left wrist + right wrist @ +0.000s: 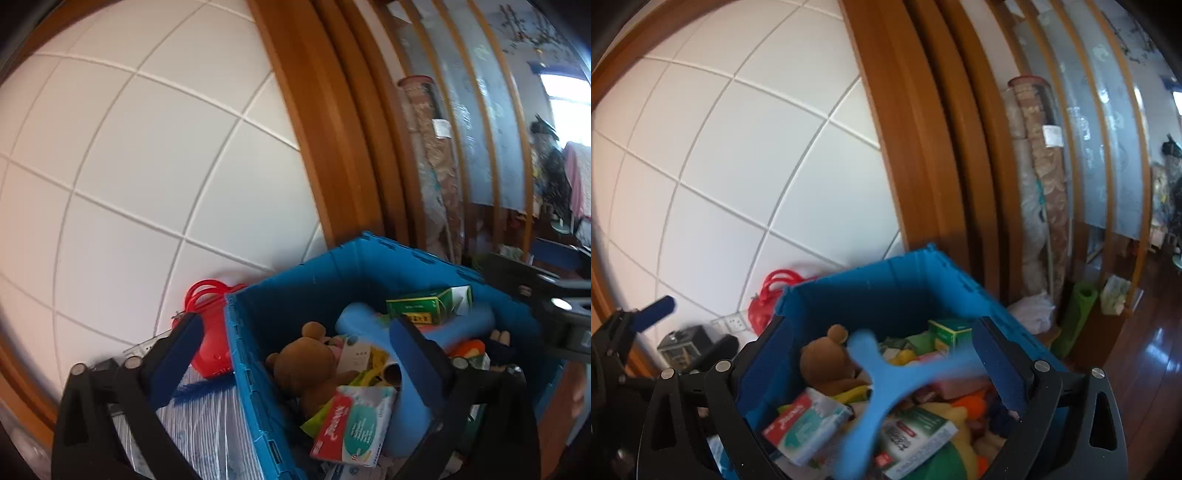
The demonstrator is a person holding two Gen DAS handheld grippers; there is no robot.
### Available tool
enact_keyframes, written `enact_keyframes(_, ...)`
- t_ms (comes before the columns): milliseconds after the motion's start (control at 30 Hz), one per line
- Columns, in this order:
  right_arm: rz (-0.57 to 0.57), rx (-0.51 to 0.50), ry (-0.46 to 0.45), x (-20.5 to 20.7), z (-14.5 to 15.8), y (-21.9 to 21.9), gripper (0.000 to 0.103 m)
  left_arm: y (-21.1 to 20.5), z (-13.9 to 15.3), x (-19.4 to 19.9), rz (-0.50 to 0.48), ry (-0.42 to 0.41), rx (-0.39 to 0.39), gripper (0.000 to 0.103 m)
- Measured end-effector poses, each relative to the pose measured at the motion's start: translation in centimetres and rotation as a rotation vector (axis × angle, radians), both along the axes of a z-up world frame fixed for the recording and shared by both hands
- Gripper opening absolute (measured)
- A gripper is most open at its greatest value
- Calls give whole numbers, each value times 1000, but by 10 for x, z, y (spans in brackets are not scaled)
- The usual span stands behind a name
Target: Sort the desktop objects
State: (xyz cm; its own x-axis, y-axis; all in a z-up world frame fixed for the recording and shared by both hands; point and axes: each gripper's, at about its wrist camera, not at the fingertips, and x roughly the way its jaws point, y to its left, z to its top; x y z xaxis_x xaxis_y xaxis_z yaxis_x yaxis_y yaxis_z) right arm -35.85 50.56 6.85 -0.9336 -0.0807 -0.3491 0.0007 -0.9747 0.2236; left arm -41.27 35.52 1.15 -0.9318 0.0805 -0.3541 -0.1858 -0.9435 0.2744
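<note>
Blue crate (871,291) packed w/ brown teddy (827,362), boxes, blue Y-shaped toy (886,384) blurred over the heap, touching neither claw. Left claw (295,354) & right claw (882,365) both spread wide, nothing gripped. Crate's far rim near tiled wall (147,147); wood floor (1145,369) free at right.

Blue crate (886,291), teddy bear (827,362) and boxes inside
</note>
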Motion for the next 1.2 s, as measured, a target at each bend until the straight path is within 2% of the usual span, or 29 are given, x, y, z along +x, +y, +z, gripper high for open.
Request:
enact_keyframes(100,-16,-13,26,15,-3,3,99,-5,-2,8,2,-3,9,102)
enact_keyframes(233,-54,30,71,39,-2,-6,102,-17,-5,19,19,24,41,102)
enact_keyframes(400,-93,81,115,69,-4,-16,103,-40,-13,43,114,62,39,102)
enact_keyframes(533,-98,78,126,85,-9,-23,103,-70,-25,72,212,64,69,102)
enact_keyframes(667,-73,47,102,104,-17,-38,103,-104,-34,105,241,43,131,102)
enact_keyframes(800,-68,77,97,132,-23,-61,103,-122,-40,137,289,86,98,102)
enact_keyframes(867,-72,84,86,147,-23,-74,103,-128,-41,152,287,99,83,102)
enact_keyframes(1067,-118,110,95,201,-9,-108,103,-140,-28,204,174,129,78,102)
enact_keyframes(1200,-169,136,120,248,1,-121,103,-141,-25,230,105,99,144,102)
